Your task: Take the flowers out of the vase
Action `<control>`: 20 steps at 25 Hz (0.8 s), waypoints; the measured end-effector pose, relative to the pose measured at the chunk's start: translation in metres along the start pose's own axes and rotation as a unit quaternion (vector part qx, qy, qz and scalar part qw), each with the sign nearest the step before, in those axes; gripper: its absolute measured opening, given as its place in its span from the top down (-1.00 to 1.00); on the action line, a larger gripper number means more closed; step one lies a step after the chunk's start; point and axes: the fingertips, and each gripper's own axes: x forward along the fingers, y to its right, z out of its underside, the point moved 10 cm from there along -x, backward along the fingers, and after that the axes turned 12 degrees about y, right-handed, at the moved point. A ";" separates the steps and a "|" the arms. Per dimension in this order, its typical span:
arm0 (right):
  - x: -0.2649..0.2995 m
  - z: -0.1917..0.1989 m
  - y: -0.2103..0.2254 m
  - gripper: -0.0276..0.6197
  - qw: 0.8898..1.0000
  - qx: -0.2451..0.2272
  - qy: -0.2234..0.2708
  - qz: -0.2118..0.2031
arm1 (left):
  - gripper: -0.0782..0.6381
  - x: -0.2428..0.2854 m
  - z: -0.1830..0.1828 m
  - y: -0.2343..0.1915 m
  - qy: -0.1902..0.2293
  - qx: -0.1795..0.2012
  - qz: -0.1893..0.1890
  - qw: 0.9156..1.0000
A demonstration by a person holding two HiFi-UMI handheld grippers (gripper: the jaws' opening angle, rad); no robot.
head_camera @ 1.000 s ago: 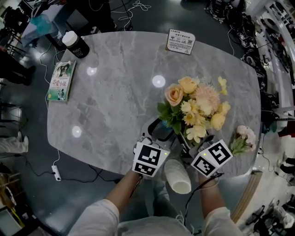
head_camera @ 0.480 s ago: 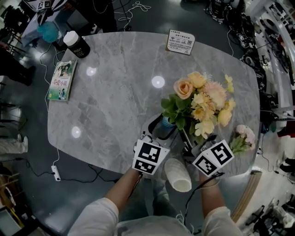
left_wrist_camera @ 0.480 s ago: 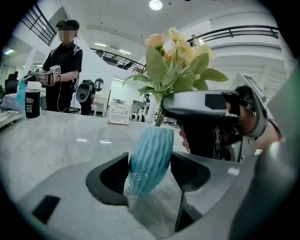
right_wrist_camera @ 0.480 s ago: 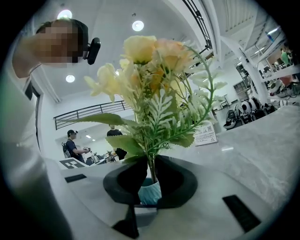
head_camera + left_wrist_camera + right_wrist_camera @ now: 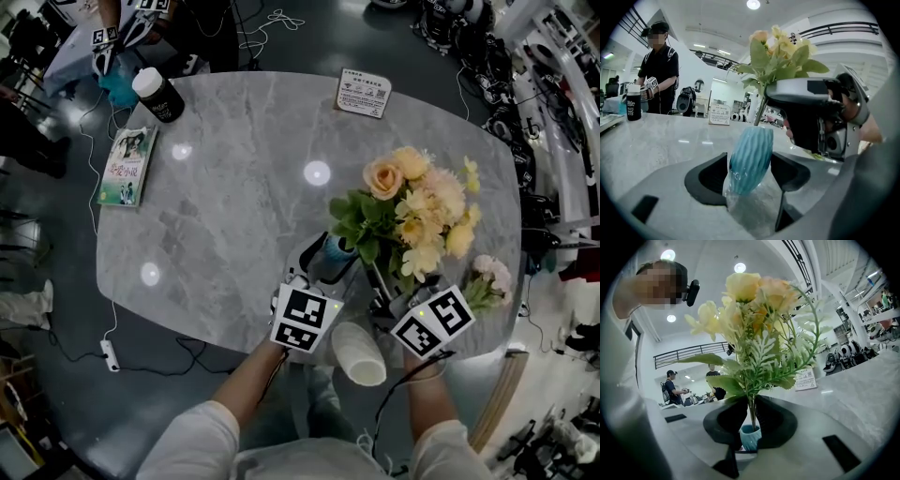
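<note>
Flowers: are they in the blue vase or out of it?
In. The stem of the flowers runs down into the blue vase.

I'm wearing a white long-sleeved top (image 5: 623,394), its sleeves (image 5: 192,441) loose and creased. A thin black cable (image 5: 392,398) trails beside my right forearm. A small black camera (image 5: 693,291) rides beside my head.

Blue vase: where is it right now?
In the head view, the blue vase sits between the left gripper's jaws near the table's front edge, beneath the bouquet.
</note>
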 end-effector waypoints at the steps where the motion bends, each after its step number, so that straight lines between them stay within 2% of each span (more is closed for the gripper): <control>1: 0.000 -0.001 0.000 0.76 1.000 -0.001 0.000 0.000 | -0.01 0.000 0.000 0.000 0.000 0.001 -0.001 1.000; 12: -0.004 -0.018 -0.007 0.76 1.000 -0.012 0.001 0.004 | -0.01 -0.006 -0.014 0.000 0.008 -0.010 -0.002 1.000; 20: -0.007 -0.036 -0.016 0.76 1.000 -0.021 0.015 0.007 | -0.01 -0.015 -0.033 0.004 0.024 0.001 0.000 1.000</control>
